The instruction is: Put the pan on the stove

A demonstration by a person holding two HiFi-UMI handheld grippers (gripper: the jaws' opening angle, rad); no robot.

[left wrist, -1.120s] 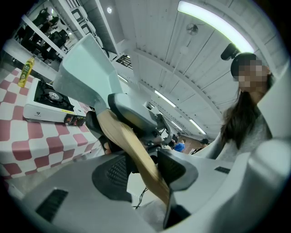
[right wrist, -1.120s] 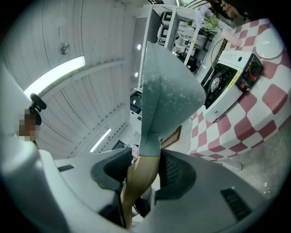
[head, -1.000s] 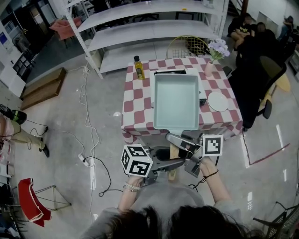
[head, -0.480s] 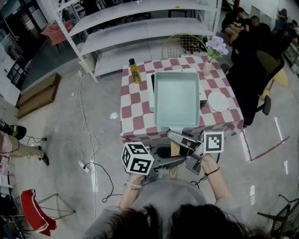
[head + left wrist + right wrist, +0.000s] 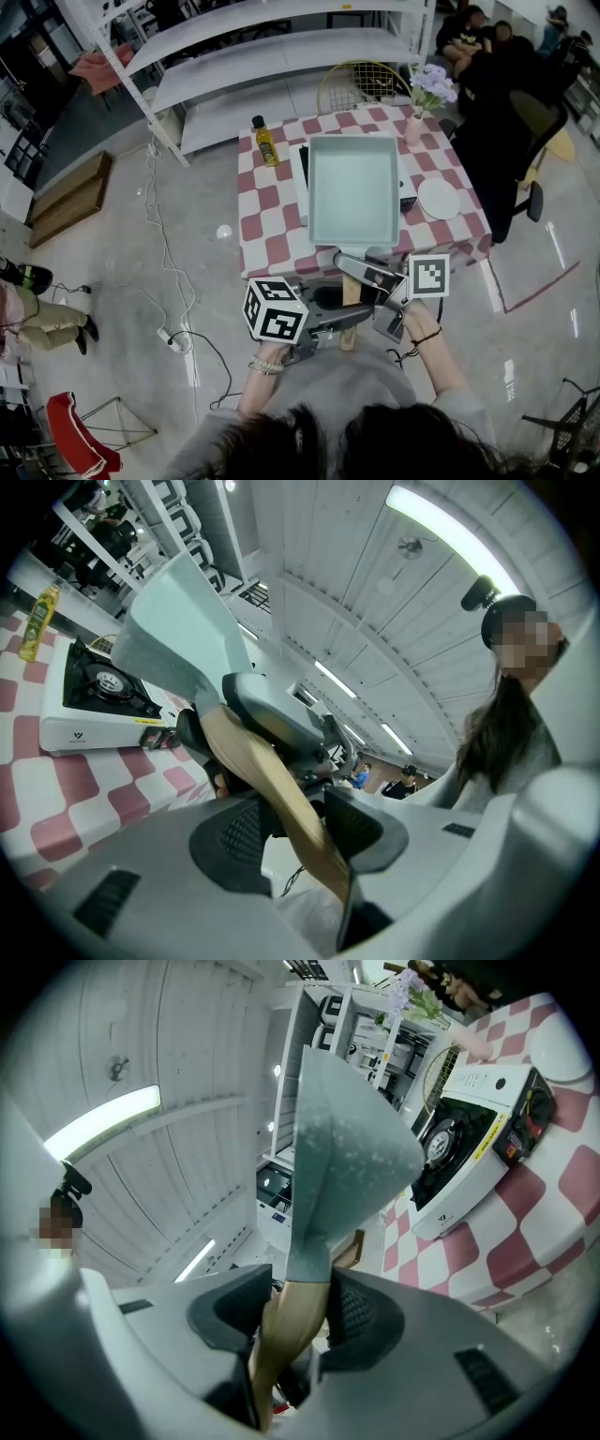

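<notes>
Over the checked table [image 5: 267, 234] the pan [image 5: 353, 192] hung airborne, carried by its wooden handle [image 5: 350, 314] with both grippers. The right gripper [image 5: 356, 272] was clamped on the handle just behind the pan body, pads pressed to the wood on both sides. The left gripper [image 5: 352, 321] was clamped further back on the same handle, near its free end. What changed over the last second: a black strip of the stove [image 5: 299, 183] had shown past the pan's far edge, and that strip was now covered. Only a white sliver at the pan's left side and a dark bit at its right remained visible from the head view. So the pan had crept forward over the stove (part of the shift was the head camera moving too, since the whole table slid in frame). Both gripper views showed the burner below and beyond the pan with a clear gap, and the pan was tilted, so it was not seated yet. Judgement: transport was nearly done. What remained was to level the pan, lower it onto the burner, then release. The oil bottle [image 5: 264, 142] and plate [image 5: 439, 199] sat clear of the pan's path.
</notes>
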